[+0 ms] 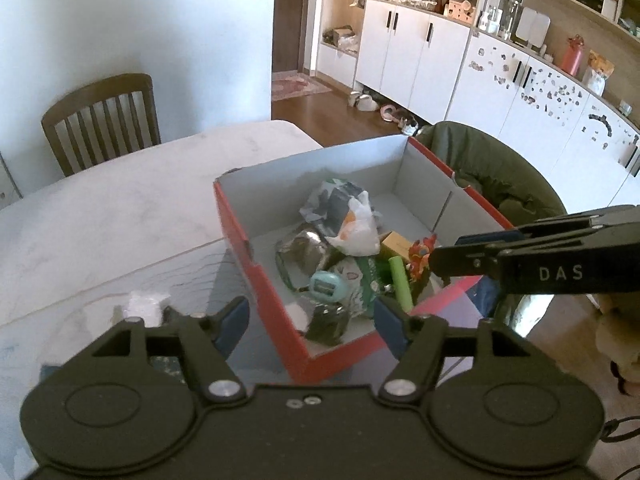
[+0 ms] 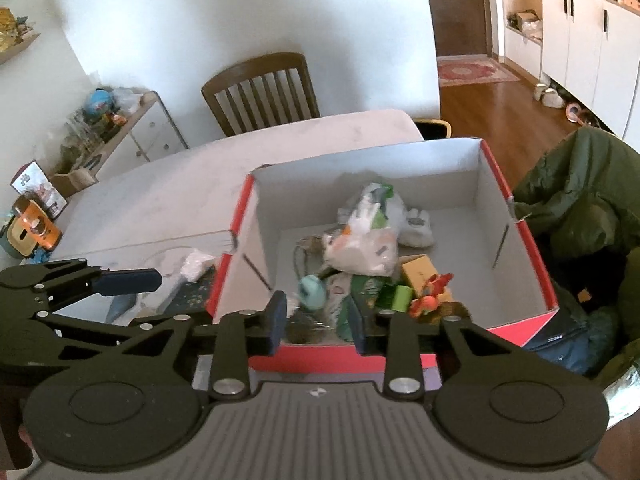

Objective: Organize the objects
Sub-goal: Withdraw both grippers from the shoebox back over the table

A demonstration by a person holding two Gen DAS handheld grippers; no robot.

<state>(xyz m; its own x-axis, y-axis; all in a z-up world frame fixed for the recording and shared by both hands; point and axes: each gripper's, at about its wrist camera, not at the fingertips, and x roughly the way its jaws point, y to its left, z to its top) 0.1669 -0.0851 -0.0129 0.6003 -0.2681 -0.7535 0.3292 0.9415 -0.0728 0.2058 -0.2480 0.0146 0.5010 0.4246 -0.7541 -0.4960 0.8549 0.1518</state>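
Observation:
A red cardboard box [image 1: 268, 300] [image 2: 240, 216] with a white inside stands on the pale table [image 1: 120, 208]. In it lie a white plastic bag [image 1: 356, 228] [image 2: 360, 248], a foil packet [image 1: 304, 252], a teal round gadget [image 1: 326, 286] [image 2: 314, 290], a green cylinder [image 1: 400, 284] [image 2: 402, 298], a small yellow box [image 1: 396, 242] [image 2: 418, 270] and an orange toy [image 1: 420, 256] [image 2: 432, 300]. My left gripper [image 1: 310, 320] hangs open over the box's near left wall. My right gripper [image 2: 316, 320] is open and empty above the near wall; its tip [image 1: 440, 258] shows beside the orange toy.
A white crumpled item [image 1: 142, 306] [image 2: 196, 264] and a dark patterned flat piece [image 2: 192, 292] lie on the table left of the box. A wooden chair [image 1: 100, 120] stands at the far side. A green jacket [image 2: 580, 200] is draped to the right.

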